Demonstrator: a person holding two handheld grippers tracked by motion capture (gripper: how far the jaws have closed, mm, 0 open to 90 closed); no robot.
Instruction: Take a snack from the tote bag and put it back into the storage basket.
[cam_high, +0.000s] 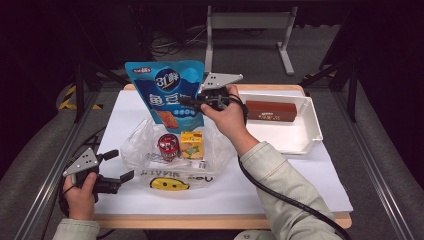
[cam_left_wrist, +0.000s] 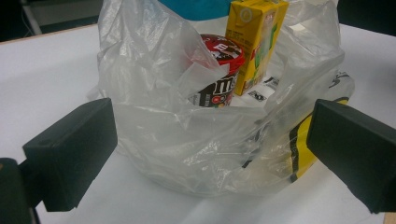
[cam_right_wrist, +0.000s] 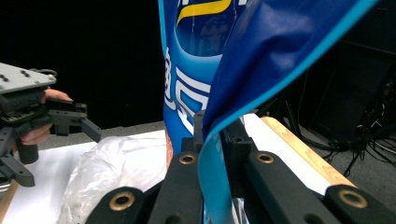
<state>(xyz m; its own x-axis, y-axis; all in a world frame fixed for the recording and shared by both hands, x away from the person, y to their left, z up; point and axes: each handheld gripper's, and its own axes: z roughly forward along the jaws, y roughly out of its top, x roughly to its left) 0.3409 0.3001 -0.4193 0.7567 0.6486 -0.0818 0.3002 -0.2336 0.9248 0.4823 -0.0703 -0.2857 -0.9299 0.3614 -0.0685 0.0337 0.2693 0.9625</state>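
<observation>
White paper covers the wooden table (cam_high: 320, 220); dark floor and a metal frame lie behind it.

Right gripper (cam_high: 197, 103): jaws clamped on the side edge of a tall blue glossy snack pouch (cam_high: 167, 90), held upright above the table. In the right gripper view the pouch (cam_right_wrist: 243, 56) edge runs straight down between the two black jaws, which meet on it with no gap; the rest of the pouch fans up and away from them.

Below the pouch sits a crumpled clear plastic bag with a yellow smiley print (cam_high: 172, 167), mouth open upward. Inside it stand a red-lidded round candy cup (cam_high: 168, 145) and a yellow drink carton (cam_high: 192, 145), side by side.

Left gripper (cam_high: 120, 165): jaws spread wide, nothing pinched, just beside the bag's left side. The left gripper view looks between the jaws at the bag (cam_left_wrist: 187, 140), near but untouched, and shows the cup (cam_left_wrist: 219, 70) and carton (cam_left_wrist: 254, 42) through the film.

Beyond the right hand (cam_high: 227, 120), a white rectangular tray (cam_high: 312, 127) holds a brown long box (cam_high: 272, 111).
</observation>
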